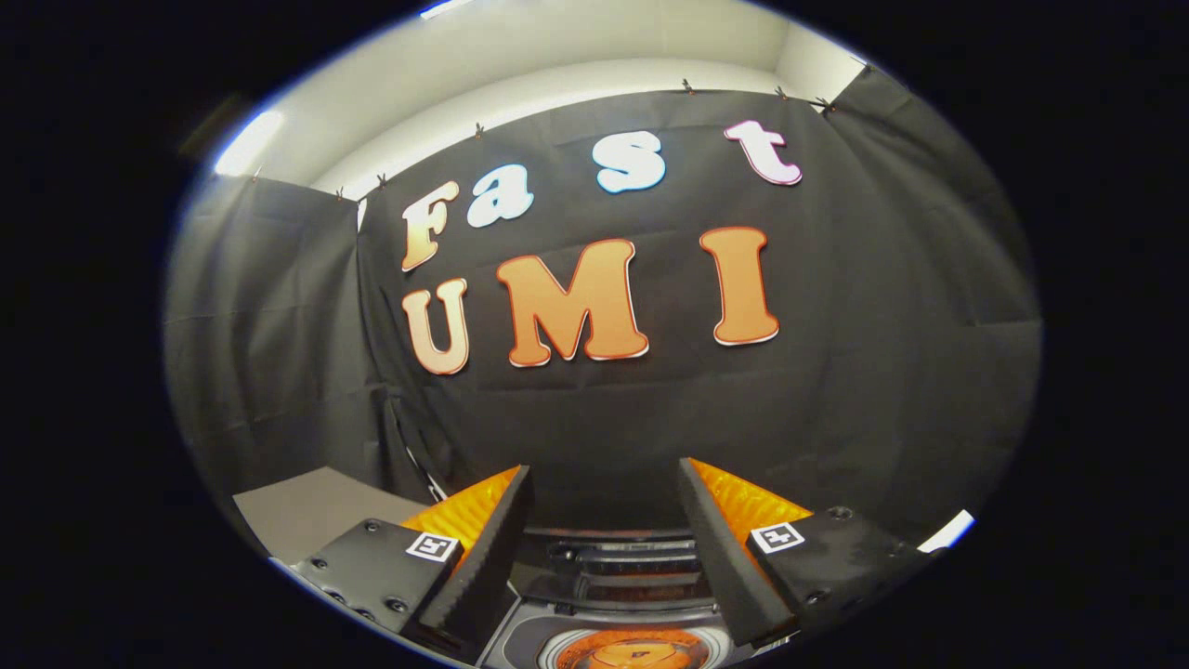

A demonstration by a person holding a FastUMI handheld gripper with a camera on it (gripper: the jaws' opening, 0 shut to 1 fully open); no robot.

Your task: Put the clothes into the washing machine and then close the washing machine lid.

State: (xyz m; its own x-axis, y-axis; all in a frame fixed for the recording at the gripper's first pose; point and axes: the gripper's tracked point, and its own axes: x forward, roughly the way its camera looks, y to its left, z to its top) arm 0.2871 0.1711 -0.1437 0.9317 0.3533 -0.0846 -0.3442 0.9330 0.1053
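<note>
Washing machine (613,595) sits low between and just beyond the fingers of our gripper (604,520), which we hold open and empty, probably so we can approach it from above.

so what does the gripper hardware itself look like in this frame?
The gripper has two wedge-shaped fingers with ribbed inner faces, tapering toward the tips. Each sits on a dark, bolted mounting block carrying a small square black-and-white fiducial tag. No cables or sleeve visible.
</note>
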